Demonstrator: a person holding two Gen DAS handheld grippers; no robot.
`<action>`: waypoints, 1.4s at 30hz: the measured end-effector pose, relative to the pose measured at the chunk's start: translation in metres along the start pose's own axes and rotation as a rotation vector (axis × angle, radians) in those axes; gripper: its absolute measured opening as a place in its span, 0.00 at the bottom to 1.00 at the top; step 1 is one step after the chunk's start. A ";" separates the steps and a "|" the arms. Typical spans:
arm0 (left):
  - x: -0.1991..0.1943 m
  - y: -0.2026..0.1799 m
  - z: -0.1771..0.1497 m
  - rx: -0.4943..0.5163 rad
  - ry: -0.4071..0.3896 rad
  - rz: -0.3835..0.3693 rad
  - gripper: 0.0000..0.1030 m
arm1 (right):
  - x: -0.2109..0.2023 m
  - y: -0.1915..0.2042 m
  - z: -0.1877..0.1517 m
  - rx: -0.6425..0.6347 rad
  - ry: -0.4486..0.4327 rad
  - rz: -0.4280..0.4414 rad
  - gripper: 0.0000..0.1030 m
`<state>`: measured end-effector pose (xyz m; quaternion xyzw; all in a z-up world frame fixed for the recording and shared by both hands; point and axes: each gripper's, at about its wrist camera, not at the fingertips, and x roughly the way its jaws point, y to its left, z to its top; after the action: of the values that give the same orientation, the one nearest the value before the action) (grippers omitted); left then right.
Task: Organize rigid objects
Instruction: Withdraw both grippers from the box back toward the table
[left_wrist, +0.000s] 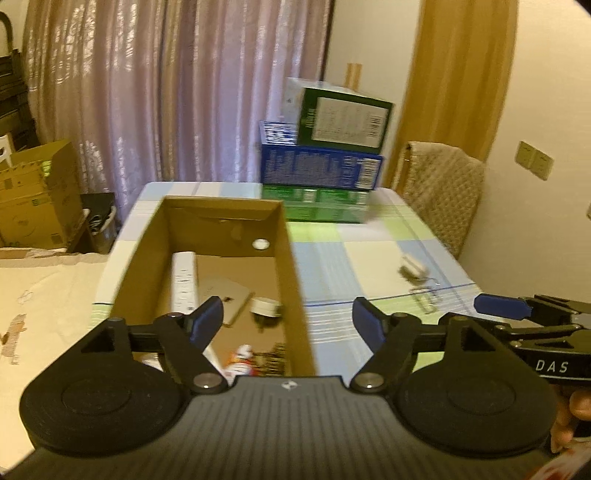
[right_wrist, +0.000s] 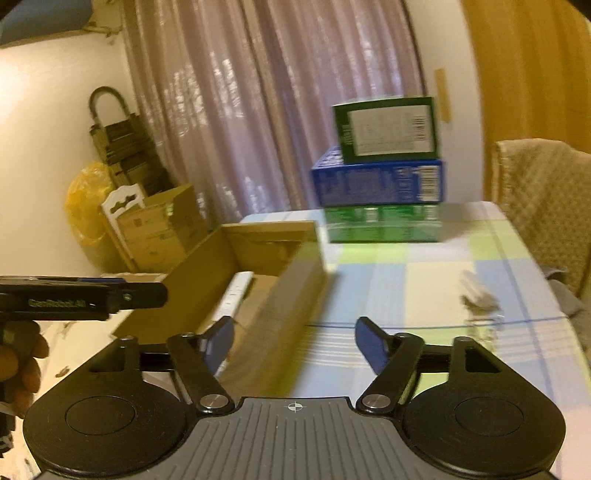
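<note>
An open cardboard box (left_wrist: 295, 280) stands on the checked table (left_wrist: 369, 251). In it lie a white remote (left_wrist: 183, 280), a flat beige slab (left_wrist: 225, 295), a small round white object (left_wrist: 265, 306) and a red-and-white item (left_wrist: 242, 360). A small pale object with keys (left_wrist: 415, 275) lies on the cloth to the right of the box; it is blurred in the right wrist view (right_wrist: 478, 301). My left gripper (left_wrist: 288, 321) is open and empty above the box's near end. My right gripper (right_wrist: 293, 345) is open and empty over the box's right wall (right_wrist: 280, 317).
Green and blue cartons (left_wrist: 325, 166) are stacked at the table's far edge. A padded chair (left_wrist: 443, 192) stands at the right. Cardboard boxes (left_wrist: 37, 195) sit on the floor at the left, below the curtains.
</note>
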<state>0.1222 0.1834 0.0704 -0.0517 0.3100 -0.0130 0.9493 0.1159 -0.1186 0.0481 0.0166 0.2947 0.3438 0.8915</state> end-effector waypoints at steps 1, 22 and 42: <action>0.000 -0.006 -0.001 0.003 -0.002 -0.009 0.76 | -0.006 -0.008 -0.002 0.008 -0.004 -0.014 0.75; 0.041 -0.123 -0.016 0.083 0.003 -0.111 0.94 | -0.100 -0.149 -0.017 0.123 -0.067 -0.288 0.83; 0.137 -0.149 0.008 0.100 0.015 -0.089 0.94 | -0.017 -0.192 -0.019 0.028 -0.028 -0.269 0.83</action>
<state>0.2386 0.0281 0.0122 -0.0176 0.3135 -0.0710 0.9468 0.2115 -0.2794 -0.0038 -0.0058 0.2865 0.2166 0.9332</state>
